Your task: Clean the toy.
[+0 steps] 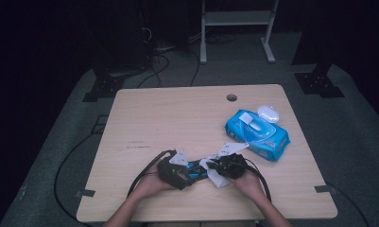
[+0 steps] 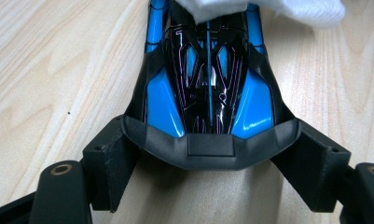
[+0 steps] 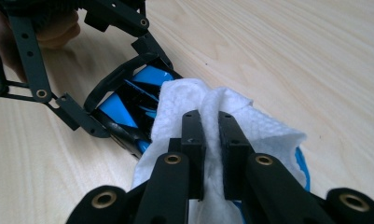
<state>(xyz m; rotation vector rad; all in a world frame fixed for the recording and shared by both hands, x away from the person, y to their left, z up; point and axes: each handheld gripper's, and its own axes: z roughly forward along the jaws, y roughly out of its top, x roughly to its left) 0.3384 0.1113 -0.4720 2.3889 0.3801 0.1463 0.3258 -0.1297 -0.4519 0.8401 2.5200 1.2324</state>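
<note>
A blue and black toy car [image 1: 197,169] [image 2: 208,79] [image 3: 128,102] lies on the wooden table near its front edge. My left gripper [image 1: 188,173] [image 2: 210,163] [image 3: 117,84] is shut on the car's wide black end, one jaw on each side. My right gripper [image 1: 216,169] [image 3: 211,135] is shut on a folded white wipe [image 1: 219,178] [image 2: 268,9] [image 3: 268,130], which rests on the car's other end and covers that part of it.
A blue pack of wet wipes [image 1: 258,134] with its flap open lies at the right, a small white oval object [image 1: 268,113] just behind it. A round cable hole [image 1: 231,98] sits near the table's [image 1: 168,113] far edge. Cables trail off the front edge.
</note>
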